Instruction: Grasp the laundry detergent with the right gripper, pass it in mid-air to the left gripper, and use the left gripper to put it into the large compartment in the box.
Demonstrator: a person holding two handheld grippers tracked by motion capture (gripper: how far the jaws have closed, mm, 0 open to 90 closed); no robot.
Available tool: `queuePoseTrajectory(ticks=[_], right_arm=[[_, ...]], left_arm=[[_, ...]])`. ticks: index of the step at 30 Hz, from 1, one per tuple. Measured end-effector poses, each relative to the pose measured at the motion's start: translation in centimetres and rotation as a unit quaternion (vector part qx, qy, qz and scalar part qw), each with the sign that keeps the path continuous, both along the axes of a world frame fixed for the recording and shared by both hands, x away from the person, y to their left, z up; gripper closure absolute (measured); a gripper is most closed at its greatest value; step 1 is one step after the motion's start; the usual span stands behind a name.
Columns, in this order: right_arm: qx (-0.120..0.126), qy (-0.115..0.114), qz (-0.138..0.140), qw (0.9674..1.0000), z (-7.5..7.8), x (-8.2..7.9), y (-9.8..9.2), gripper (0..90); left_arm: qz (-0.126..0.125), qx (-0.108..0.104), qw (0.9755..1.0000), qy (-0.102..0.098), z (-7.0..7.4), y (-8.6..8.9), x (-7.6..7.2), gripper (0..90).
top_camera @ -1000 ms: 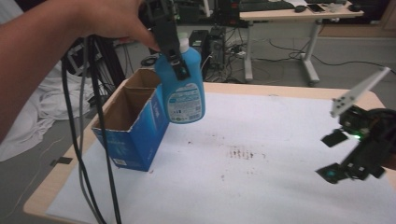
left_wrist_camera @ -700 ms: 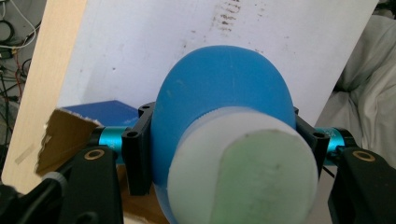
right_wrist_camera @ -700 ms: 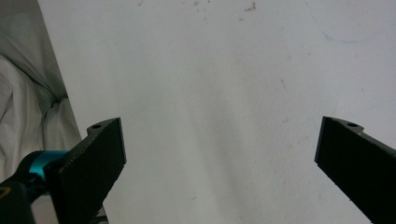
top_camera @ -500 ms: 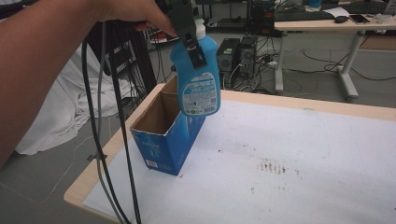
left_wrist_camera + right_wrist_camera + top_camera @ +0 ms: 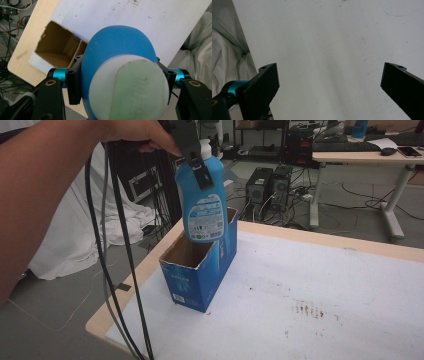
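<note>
A blue bottle [image 5: 202, 202] with a white cap and a printed label hangs upright over the open blue cardboard box [image 5: 200, 272] at the table's left edge. My left gripper [image 5: 197, 162] is shut on the bottle's upper part, held by a hand from above. In the left gripper view the bottle [image 5: 117, 50] sits between the black jaws, its white and pale green cap toward the camera, with the box's brown inside [image 5: 61, 48] below. In the right gripper view my right gripper [image 5: 329, 82] stands open over the bare white tabletop, nothing between its jaws.
The white table top [image 5: 325, 290] has dark specks near its middle. Black cables [image 5: 117, 270] hang from the left gripper past the table's left edge. White cloth [image 5: 75, 245] lies on the floor at left. Desks and computer towers [image 5: 270, 185] stand behind.
The bottle in my left gripper has risen and now hangs higher over the box's opening. The view has shifted, and the right gripper has left the high view.
</note>
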State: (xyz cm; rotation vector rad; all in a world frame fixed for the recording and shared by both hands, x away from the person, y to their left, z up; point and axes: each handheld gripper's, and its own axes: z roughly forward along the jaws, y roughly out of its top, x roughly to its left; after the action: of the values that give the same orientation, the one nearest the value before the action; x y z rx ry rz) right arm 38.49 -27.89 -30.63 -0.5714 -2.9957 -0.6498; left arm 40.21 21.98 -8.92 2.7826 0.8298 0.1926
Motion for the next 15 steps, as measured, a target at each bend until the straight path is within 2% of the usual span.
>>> queuePoseTrajectory(ticks=[8, 15], right_arm=[[-0.002, 0.003, -0.008, 1.0, -0.1, 0.0, -0.4, 1.3], [-0.002, 0.005, -0.012, 0.9999, -0.4, 0.0, -0.5, 1.2]], left_arm=[[0.025, 0.004, 0.9997, -0.005, -1.1, 2.3, 0.1, 37.8], [0.026, 0.006, 0.9996, -0.002, -2.9, 3.1, 0.4, 37.8]])
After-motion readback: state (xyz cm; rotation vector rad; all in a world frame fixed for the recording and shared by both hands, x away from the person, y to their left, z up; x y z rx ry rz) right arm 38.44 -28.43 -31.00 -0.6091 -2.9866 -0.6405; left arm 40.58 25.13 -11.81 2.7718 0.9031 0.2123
